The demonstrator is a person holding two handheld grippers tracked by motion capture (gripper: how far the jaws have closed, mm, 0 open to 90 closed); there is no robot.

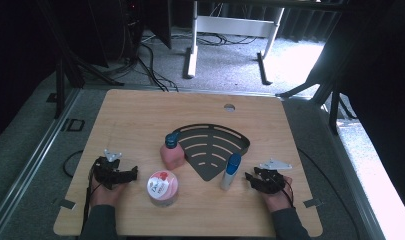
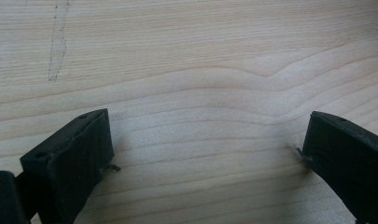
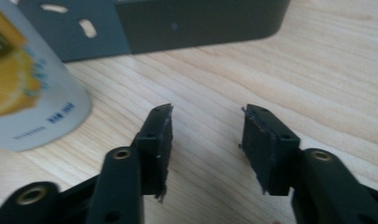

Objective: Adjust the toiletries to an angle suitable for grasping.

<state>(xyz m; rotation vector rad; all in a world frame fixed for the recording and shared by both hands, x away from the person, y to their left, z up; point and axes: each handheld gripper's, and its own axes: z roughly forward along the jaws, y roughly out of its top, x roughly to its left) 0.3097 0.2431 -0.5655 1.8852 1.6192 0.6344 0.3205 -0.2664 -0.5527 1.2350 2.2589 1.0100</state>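
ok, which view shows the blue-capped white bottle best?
High view: the whole bottle stands upright by the black tray's tip, left of the right claw. The right gripper view catches its lower body, cut off at the frame edge.

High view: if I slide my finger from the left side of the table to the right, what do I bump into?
Left tongs → round tub → pink bottle → white bottle with blue cap → right tongs.
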